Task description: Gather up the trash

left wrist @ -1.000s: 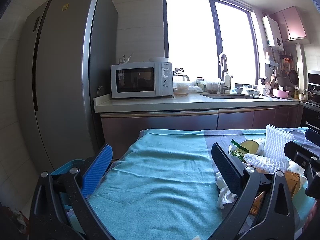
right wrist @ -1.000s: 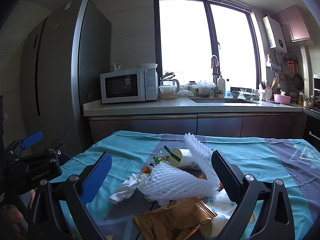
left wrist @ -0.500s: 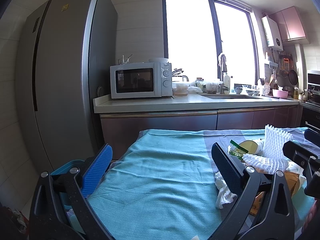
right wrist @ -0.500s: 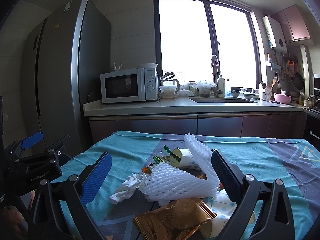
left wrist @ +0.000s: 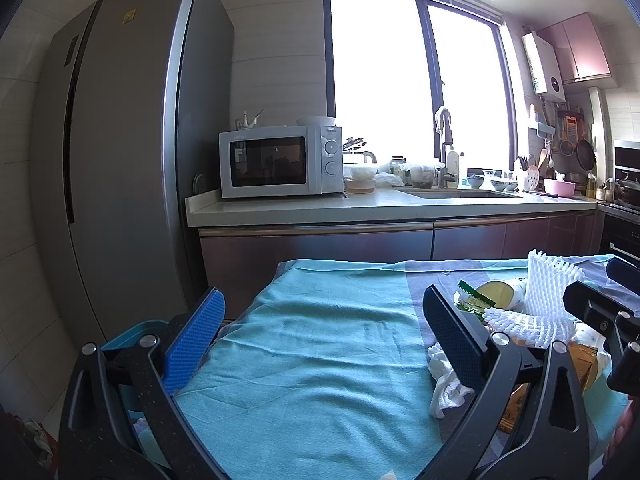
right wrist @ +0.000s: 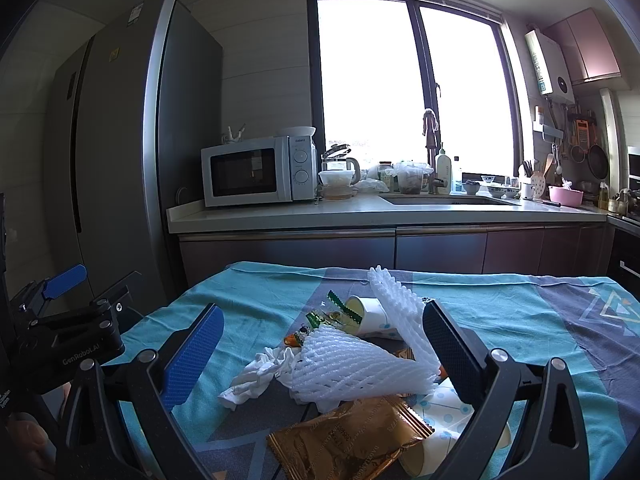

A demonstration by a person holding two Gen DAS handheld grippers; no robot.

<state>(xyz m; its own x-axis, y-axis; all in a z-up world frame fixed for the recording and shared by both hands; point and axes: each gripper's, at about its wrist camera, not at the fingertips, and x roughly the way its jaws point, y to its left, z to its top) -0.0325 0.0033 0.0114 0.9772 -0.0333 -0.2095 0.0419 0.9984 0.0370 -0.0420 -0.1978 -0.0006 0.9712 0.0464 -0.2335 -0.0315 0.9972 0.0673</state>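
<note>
Left gripper (left wrist: 322,340): held low and level over the table, black arms with blue ribbed pads spread wide, nothing between them; bare teal tablecloth (left wrist: 320,360) lies under the gap. Its body also shows at the left edge of the right wrist view (right wrist: 64,340), well apart from the heap.

Right gripper (right wrist: 320,344): likewise low and level, pads spread wide, empty, hovering just short of the trash heap.

Beneath and slightly right of the right gripper's gap, nearest: crumpled gold foil snack wrapper (right wrist: 352,436), lying over a tipped white paper cup with blue dots (right wrist: 444,412).

Between the right gripper's pads: white foam fruit netting (right wrist: 356,364), folded, one flap standing upright. To its left, a crumpled white tissue (right wrist: 256,376).

Just beyond the netting: green-edged sachet wrappers (right wrist: 332,312) and a second paper cup on its side (right wrist: 368,312).

From the left gripper, the same heap sits to the right, partly behind its right finger.

Far beyond both: kitchen counter (right wrist: 360,212) bearing a white microwave oven (right wrist: 256,172); tall grey refrigerator (left wrist: 120,160) at left.

Change from the earlier frames: none discernible; both grippers and all the trash keep their positions.
</note>
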